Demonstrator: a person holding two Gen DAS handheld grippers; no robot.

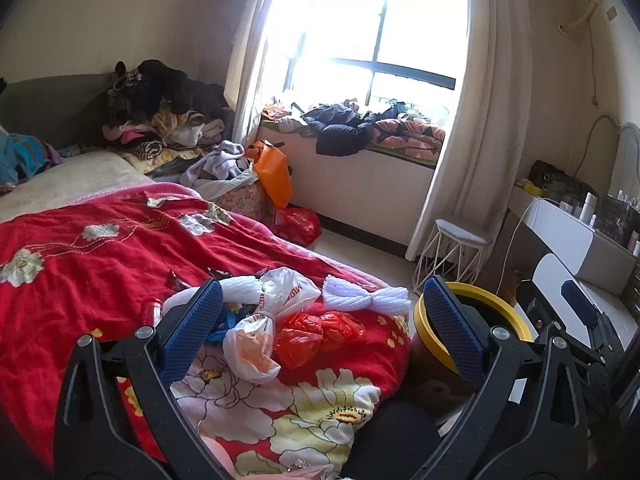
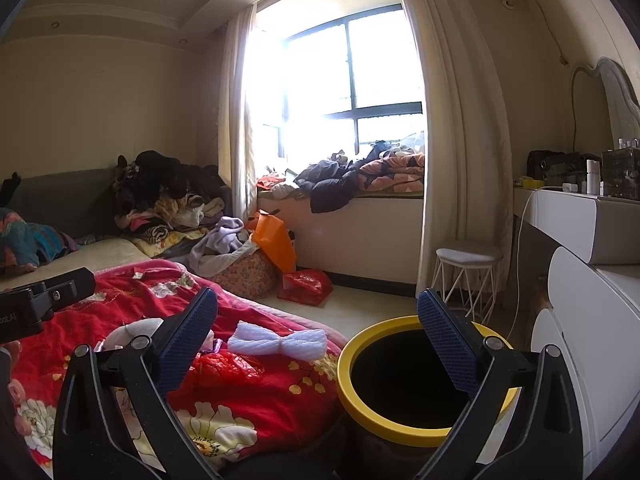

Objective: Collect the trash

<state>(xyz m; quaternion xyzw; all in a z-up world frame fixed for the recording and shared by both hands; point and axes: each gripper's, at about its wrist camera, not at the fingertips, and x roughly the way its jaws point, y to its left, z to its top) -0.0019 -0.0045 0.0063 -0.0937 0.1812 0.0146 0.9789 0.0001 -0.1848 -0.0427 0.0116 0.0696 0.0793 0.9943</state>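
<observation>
Trash lies on the red flowered blanket (image 1: 80,264) at the bed's foot: a knotted white plastic bag (image 1: 256,340), a crumpled red plastic bag (image 1: 316,334), a white foam wrap (image 1: 366,298) pinched like a bow, and a small red-capped bottle (image 1: 153,309). A yellow-rimmed dark bin (image 2: 400,420) stands on the floor beside the bed. My left gripper (image 1: 320,332) hovers open over the bags, holding nothing. My right gripper (image 2: 320,340) is open and empty, with its left finger over the bed edge and its right finger over the bin. The foam wrap (image 2: 278,343) and red bag (image 2: 228,366) lie between them.
An orange bag (image 1: 272,172), a red bag (image 1: 298,224) and a laundry basket (image 1: 240,196) sit on the floor by the window seat. A white wire stool (image 1: 452,256) and a dresser (image 2: 580,216) stand at the right. Clothes pile on the bed's far end.
</observation>
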